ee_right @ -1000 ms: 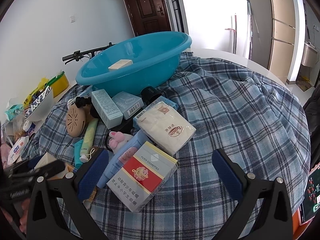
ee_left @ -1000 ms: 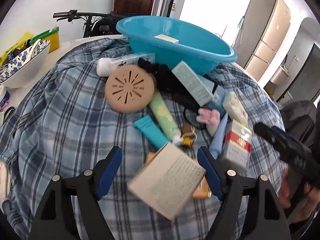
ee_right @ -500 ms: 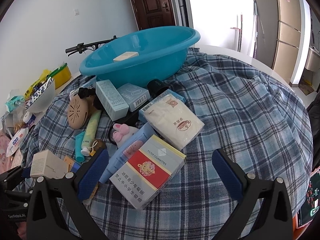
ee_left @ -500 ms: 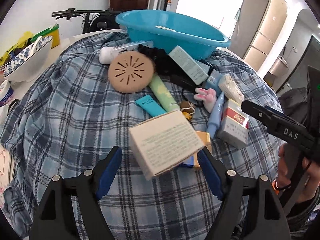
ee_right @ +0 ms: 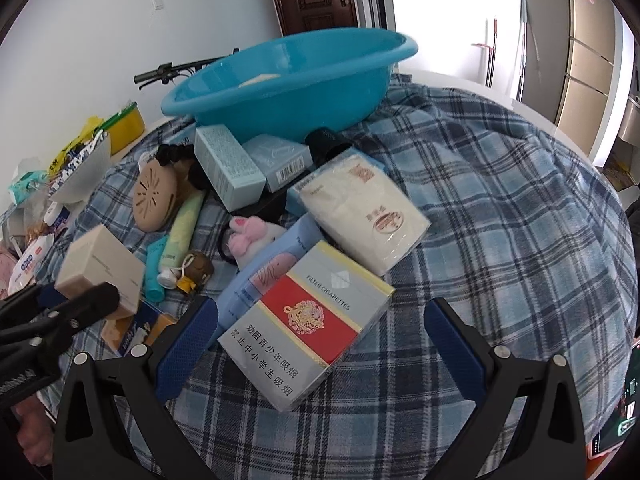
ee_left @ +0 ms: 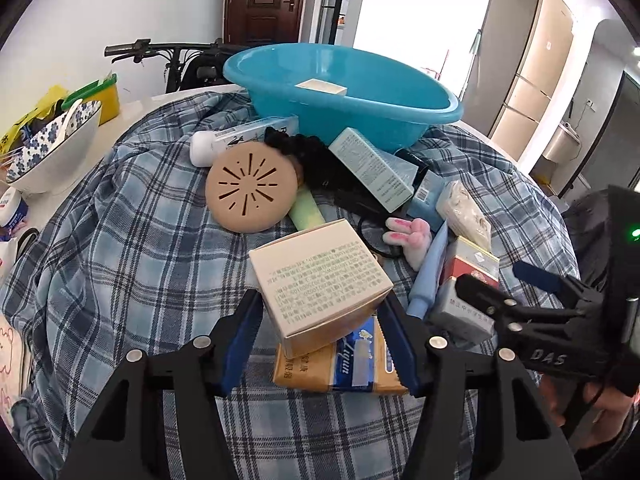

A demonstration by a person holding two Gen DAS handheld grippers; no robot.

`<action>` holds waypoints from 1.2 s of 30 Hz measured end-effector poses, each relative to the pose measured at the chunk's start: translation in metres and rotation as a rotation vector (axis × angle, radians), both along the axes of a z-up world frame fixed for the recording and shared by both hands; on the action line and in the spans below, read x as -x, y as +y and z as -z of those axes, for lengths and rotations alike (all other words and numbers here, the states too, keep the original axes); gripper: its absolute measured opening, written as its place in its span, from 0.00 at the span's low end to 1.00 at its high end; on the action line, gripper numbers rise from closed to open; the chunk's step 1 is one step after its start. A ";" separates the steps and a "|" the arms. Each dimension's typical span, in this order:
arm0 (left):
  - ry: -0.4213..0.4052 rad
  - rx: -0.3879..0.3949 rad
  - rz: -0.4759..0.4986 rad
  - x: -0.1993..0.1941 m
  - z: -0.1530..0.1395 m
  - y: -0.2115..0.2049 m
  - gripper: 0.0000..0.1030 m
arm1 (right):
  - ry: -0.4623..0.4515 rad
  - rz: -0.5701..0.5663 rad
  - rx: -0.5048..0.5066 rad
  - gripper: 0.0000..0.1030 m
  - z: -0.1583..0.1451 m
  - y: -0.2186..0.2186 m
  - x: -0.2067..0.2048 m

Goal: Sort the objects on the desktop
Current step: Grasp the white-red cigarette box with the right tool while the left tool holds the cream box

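A beige box point(ee_left: 320, 276) with small print lies tilted on a gold and blue packet point(ee_left: 340, 368). My left gripper point(ee_left: 320, 320) has it between its blue pads. The jaws are closing and the pads meet the box's two sides. The right wrist view shows the same box point(ee_right: 100, 268) in that gripper point(ee_right: 68, 300). My right gripper point(ee_right: 320, 344) stands open low over a red and grey cigarette pack point(ee_right: 308, 324) without touching it. The blue basin point(ee_left: 344, 92) at the back holds one flat cream piece point(ee_left: 322, 86).
Between basin and grippers lie a tan round disc point(ee_left: 250, 192), teal boxes point(ee_left: 372, 168), green and teal tubes point(ee_right: 184, 224), a pink plush point(ee_right: 248, 236), a tissue pack point(ee_right: 360, 212) and a pale blue tube point(ee_left: 428, 276). A patterned bowl point(ee_left: 52, 140) stands far left. Bare checked cloth point(ee_right: 500, 220) stretches right.
The left jaws have narrowed from wide apart onto the beige box, which has settled from a blurred tilt. The right gripper has sunk slightly toward the cigarette pack.
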State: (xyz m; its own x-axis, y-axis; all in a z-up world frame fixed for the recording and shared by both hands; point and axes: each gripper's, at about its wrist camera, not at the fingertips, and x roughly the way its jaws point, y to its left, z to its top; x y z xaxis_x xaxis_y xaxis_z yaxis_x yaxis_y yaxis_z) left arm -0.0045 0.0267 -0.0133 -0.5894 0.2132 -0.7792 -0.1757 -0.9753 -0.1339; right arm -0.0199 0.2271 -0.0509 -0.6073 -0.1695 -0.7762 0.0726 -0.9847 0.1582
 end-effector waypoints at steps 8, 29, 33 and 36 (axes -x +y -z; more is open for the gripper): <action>-0.026 -0.009 -0.024 0.001 0.007 -0.010 0.60 | -0.034 -0.008 0.034 0.80 0.016 0.000 0.007; -0.024 0.000 -0.017 -0.003 0.006 -0.006 0.60 | 0.014 -0.042 -0.206 0.74 0.012 -0.026 -0.003; -0.026 -0.004 -0.017 -0.003 0.007 -0.007 0.60 | 0.000 -0.046 -0.192 0.62 0.017 -0.021 0.000; -0.025 -0.005 -0.008 -0.004 0.007 -0.007 0.60 | 0.008 -0.025 -0.147 0.54 0.011 -0.012 0.001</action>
State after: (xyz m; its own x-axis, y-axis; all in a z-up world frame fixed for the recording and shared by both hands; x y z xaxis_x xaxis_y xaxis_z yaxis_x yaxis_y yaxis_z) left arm -0.0004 0.0198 -0.0200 -0.5713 0.2125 -0.7928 -0.1648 -0.9759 -0.1428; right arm -0.0209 0.2150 -0.0621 -0.6102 -0.0695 -0.7892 0.0979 -0.9951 0.0120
